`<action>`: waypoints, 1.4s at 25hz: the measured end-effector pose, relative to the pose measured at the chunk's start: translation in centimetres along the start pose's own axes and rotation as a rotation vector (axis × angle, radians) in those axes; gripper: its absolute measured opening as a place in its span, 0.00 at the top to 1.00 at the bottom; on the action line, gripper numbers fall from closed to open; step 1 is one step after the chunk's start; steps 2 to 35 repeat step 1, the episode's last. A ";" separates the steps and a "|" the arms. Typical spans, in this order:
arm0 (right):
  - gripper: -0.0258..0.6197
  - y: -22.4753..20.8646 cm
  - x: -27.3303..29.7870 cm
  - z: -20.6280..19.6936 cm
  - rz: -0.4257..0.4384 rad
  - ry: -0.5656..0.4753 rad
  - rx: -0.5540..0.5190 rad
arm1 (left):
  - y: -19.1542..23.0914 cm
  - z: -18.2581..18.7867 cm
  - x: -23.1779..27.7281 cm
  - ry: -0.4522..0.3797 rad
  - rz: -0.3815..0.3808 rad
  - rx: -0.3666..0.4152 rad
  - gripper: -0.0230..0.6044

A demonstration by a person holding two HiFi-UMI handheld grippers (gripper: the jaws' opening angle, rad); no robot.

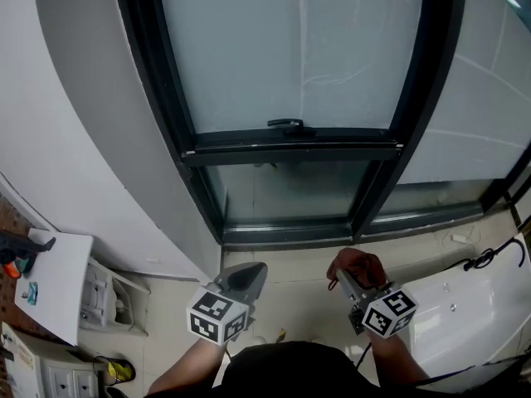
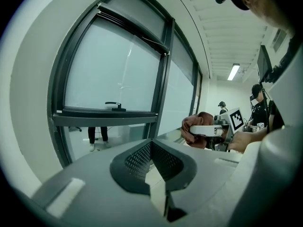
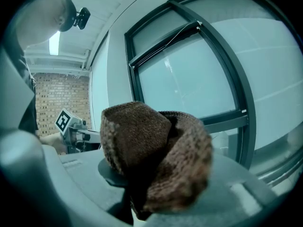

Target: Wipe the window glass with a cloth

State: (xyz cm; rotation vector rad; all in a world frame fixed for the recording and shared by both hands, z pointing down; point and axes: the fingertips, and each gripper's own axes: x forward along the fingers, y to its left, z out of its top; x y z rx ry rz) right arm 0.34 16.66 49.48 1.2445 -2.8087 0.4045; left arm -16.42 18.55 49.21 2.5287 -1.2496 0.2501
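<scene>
The window glass (image 1: 290,48) fills a dark frame ahead, with a black handle (image 1: 286,123) on its lower rail. My right gripper (image 1: 348,276) is shut on a bunched brown cloth (image 1: 358,265), held low, short of the glass. In the right gripper view the cloth (image 3: 156,155) bulges out over the jaws and hides the fingertips, with the glass (image 3: 194,79) beyond it. My left gripper (image 1: 245,279) sits beside it on the left, shut with nothing in it. In the left gripper view its jaws meet at a point (image 2: 151,143), and the cloth (image 2: 196,126) shows to the right.
A white table (image 1: 58,280) stands at the lower left beside the grey wall. A white tub-like unit (image 1: 465,305) with a black cable (image 1: 494,255) lies at the lower right. Other people (image 2: 258,108) stand far off in the room.
</scene>
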 end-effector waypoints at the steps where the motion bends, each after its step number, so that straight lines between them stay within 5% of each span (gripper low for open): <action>1: 0.77 0.0 0.0 0.0 0.001 0.001 0.001 | 0.1 0.1 -0.1 -0.002 0.003 0.002 0.94; 35: 0.77 0.0 0.0 0.0 0.001 0.001 0.001 | 0.1 0.1 -0.1 -0.002 0.003 0.002 0.94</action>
